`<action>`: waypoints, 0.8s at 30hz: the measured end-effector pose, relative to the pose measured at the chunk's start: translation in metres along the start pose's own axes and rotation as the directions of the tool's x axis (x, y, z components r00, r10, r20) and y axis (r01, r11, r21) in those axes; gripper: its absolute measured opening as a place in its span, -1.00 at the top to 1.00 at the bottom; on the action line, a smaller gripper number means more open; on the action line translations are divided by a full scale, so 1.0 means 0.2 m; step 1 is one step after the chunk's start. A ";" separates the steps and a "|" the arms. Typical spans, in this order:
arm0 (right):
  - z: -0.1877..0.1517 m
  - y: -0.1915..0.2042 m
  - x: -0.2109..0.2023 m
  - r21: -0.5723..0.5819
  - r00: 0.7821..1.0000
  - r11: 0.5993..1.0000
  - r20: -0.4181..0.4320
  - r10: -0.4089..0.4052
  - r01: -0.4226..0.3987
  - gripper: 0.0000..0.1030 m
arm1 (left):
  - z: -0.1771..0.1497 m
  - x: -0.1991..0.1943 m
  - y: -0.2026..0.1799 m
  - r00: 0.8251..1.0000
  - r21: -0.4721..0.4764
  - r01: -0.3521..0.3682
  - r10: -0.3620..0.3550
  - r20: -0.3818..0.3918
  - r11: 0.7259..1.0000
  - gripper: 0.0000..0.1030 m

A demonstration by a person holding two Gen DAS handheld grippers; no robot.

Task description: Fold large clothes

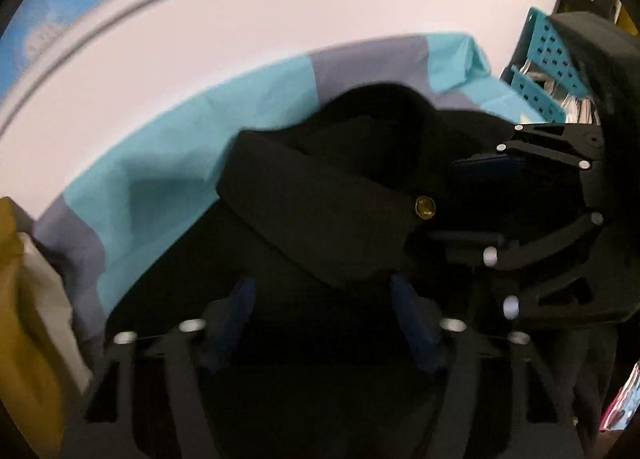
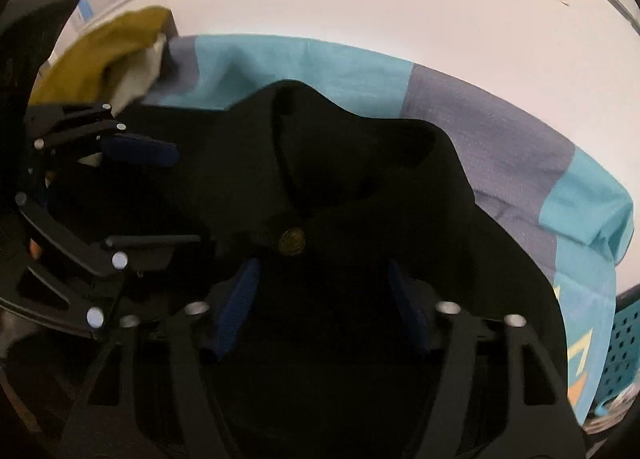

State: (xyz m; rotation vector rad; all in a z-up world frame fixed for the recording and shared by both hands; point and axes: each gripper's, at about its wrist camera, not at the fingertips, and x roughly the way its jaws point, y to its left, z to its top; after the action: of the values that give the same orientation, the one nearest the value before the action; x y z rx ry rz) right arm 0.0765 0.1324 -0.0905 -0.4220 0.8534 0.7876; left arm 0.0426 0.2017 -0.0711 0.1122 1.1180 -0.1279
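Both grippers, left (image 1: 324, 319) and right (image 2: 324, 307), tilt down over a black garment (image 1: 320, 195); fingers half-wide, grip unclear. Striped cloth (image 2: 480, 127) lies beyond; basket (image 1: 548, 55) beside.

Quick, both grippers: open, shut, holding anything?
Left gripper: jaws partly apart over the black garment; grip cannot be told.
Right gripper: same, jaws apart over the garment; grip unclear.

Each hand-held gripper (image 1: 324, 291) black-framed – blue ribbed pads (image 2: 236, 307), silver pivot screws (image 2: 96, 317).
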 end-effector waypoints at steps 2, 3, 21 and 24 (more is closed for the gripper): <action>0.00 0.00 -0.02 -0.009 0.999 1.000 0.024 0.022 -0.022 0.42 | 0.01 0.04 0.03 1.000 -0.023 -0.005 0.005 -0.012 1.000 0.47; 0.01 0.00 -0.03 -0.012 0.999 1.000 0.032 0.014 -0.013 0.49 | 0.02 0.03 0.04 1.000 -0.030 0.005 -0.005 0.000 1.000 0.53; 0.08 -0.29 -0.34 0.194 0.971 0.971 0.220 0.093 -0.137 -0.08 | -0.10 -0.46 0.18 0.962 -0.086 -0.092 0.111 0.251 0.992 -0.12; -0.17 -0.33 -0.67 0.178 0.948 0.974 0.307 0.079 -0.139 -0.42 | -0.36 -0.59 0.22 0.959 -0.129 -0.006 0.042 0.279 0.992 -0.47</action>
State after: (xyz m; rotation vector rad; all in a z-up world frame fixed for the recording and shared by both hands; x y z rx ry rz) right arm 0.0557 0.0095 -0.0021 -0.0748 0.6663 0.8352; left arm -0.0651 0.2614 0.0062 -0.0073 0.8377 -0.0486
